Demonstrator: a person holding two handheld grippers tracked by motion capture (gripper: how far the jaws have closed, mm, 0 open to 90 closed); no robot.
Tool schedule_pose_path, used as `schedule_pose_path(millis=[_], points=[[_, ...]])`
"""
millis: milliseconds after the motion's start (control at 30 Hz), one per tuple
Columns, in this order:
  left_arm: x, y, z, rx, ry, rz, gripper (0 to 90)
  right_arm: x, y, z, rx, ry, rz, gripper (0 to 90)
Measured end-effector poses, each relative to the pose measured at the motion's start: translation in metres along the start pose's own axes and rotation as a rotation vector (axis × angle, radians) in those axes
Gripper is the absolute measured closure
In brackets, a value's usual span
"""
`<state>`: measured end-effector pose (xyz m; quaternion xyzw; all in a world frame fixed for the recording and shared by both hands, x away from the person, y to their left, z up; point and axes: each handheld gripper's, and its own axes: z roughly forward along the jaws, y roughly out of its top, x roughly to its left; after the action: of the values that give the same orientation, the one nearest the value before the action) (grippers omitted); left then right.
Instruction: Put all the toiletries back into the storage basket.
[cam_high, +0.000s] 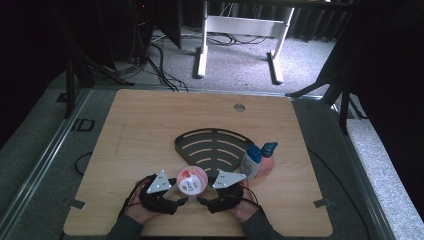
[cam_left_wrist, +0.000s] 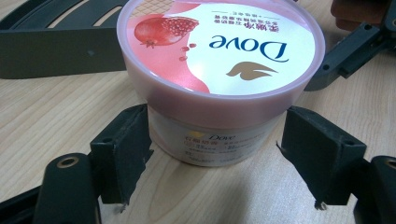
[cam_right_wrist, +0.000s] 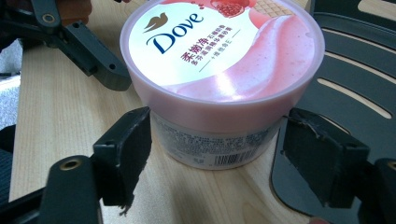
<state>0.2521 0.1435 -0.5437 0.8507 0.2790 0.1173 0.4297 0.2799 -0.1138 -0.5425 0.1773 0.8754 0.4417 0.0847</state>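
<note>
A pink Dove tub (cam_high: 192, 181) with a pomegranate lid stands upright on the wooden table, at the near edge of a black slotted rack (cam_high: 215, 145). My left gripper (cam_high: 181, 201) comes at it from the left and my right gripper (cam_high: 202, 201) from the right. In the left gripper view the tub (cam_left_wrist: 219, 51) sits between the spread jaws of the left gripper (cam_left_wrist: 215, 149), with a gap at the right pad. The right gripper view has the tub (cam_right_wrist: 224, 51) between the jaws of the right gripper (cam_right_wrist: 217, 149), pads off its wall. Both are open.
A white bottle with a blue cap (cam_high: 252, 161) and a pink container (cam_high: 267, 165) stand at the rack's right corner. The rack (cam_right_wrist: 355, 70) lies just behind the tub. The table's near edge (cam_high: 200, 232) is close below the hands.
</note>
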Motion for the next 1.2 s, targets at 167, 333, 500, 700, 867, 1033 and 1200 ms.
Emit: schedule_pose_path(millis=[167, 333, 500, 700, 867, 1033, 1200], points=[[-0.0014, 0.0004, 0.0031, 0.008, 0.011, 0.014, 20.4, -0.0017, -0.0006, 0.0026, 0.006, 0.009, -0.006, 20.9], [-0.0022, 0.0014, 0.0030, 0.000, 0.017, 0.015, 19.5, -0.0022, 0.0002, 0.0016, -0.016, 0.011, -0.011, 20.3], [-0.0032, 0.0025, 0.0032, -0.009, 0.023, 0.007, 18.8, -0.0020, 0.0011, 0.0015, -0.009, 0.006, -0.016, 20.2], [-0.0049, 0.0035, 0.0029, -0.006, 0.037, 0.022, 18.8, -0.0016, 0.0012, 0.0014, -0.009, 0.003, -0.016, 20.4], [-0.0057, 0.0040, 0.0028, -0.005, 0.041, 0.026, 18.9, -0.0017, 0.0017, 0.0013, -0.006, 0.004, -0.015, 20.4], [-0.0072, 0.0053, 0.0026, 0.001, 0.049, 0.031, 18.9, -0.0014, 0.0017, 0.0007, -0.004, 0.004, -0.015, 20.4], [-0.0081, 0.0063, 0.0031, 0.003, 0.052, 0.033, 18.9, -0.0016, 0.0016, -0.0003, -0.001, 0.001, -0.013, 20.4]])
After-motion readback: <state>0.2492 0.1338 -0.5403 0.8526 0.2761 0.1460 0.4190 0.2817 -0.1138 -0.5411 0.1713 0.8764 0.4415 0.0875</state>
